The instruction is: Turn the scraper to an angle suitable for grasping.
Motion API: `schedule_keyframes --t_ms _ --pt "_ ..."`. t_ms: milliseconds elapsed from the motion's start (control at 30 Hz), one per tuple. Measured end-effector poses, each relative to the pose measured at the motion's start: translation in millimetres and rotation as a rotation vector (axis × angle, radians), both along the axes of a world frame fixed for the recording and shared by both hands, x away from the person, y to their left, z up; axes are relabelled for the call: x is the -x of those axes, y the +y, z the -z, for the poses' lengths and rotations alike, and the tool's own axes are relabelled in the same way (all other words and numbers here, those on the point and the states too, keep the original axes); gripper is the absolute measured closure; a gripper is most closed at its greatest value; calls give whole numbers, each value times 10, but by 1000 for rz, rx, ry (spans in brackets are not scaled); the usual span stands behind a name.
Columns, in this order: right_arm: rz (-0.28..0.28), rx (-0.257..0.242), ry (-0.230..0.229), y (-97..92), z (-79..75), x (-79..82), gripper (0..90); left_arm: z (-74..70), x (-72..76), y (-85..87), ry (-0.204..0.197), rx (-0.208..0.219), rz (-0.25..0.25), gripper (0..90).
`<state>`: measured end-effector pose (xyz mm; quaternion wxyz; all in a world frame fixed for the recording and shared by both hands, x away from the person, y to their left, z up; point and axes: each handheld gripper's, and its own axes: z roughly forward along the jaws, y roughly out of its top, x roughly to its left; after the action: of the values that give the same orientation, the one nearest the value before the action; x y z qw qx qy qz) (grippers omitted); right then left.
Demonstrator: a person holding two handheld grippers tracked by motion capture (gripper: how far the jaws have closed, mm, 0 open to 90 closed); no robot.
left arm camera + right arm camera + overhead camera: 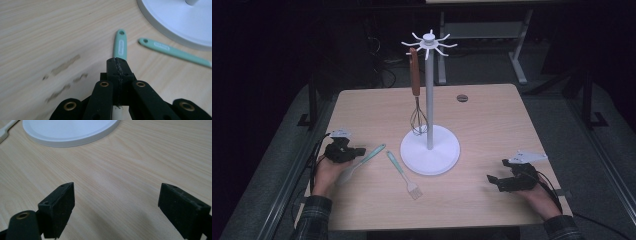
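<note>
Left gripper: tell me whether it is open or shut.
Shut. The left gripper has its black fingers pressed together on the mint-green-handled spatula.

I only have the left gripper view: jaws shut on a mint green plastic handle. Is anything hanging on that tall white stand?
Observer: Yes, one wire whisk with a brown wooden handle hangs from a hook at the top of the white stand.
Operator: What about the right gripper?
Observer: The right gripper is open over the light wooden table, with nothing between its jaws.
Operator: What's on the far end of the second green handle?
Observer: Pale bristles; it is a mint-handled pastry brush.
</note>
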<state>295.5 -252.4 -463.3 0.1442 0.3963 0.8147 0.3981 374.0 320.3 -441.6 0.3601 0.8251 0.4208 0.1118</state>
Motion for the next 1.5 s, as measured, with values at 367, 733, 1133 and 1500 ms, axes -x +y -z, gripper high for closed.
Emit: schedule_keyframes --t_ms 367,733,1133,1500 --pt "-1 3 -4 4 -5 6 133 88 311 127 11 -60 1 732" --pt "-1 1 -6 -1 -10 10 134 160 326 102 -1 -114 7 739" --pt "-3 2 -8 3 -8 9 134 158 338 60 16 -97 -15 817" --pt "3 -14 0 -6 -16 11 141 38 390 141 -4 3 -55 822"
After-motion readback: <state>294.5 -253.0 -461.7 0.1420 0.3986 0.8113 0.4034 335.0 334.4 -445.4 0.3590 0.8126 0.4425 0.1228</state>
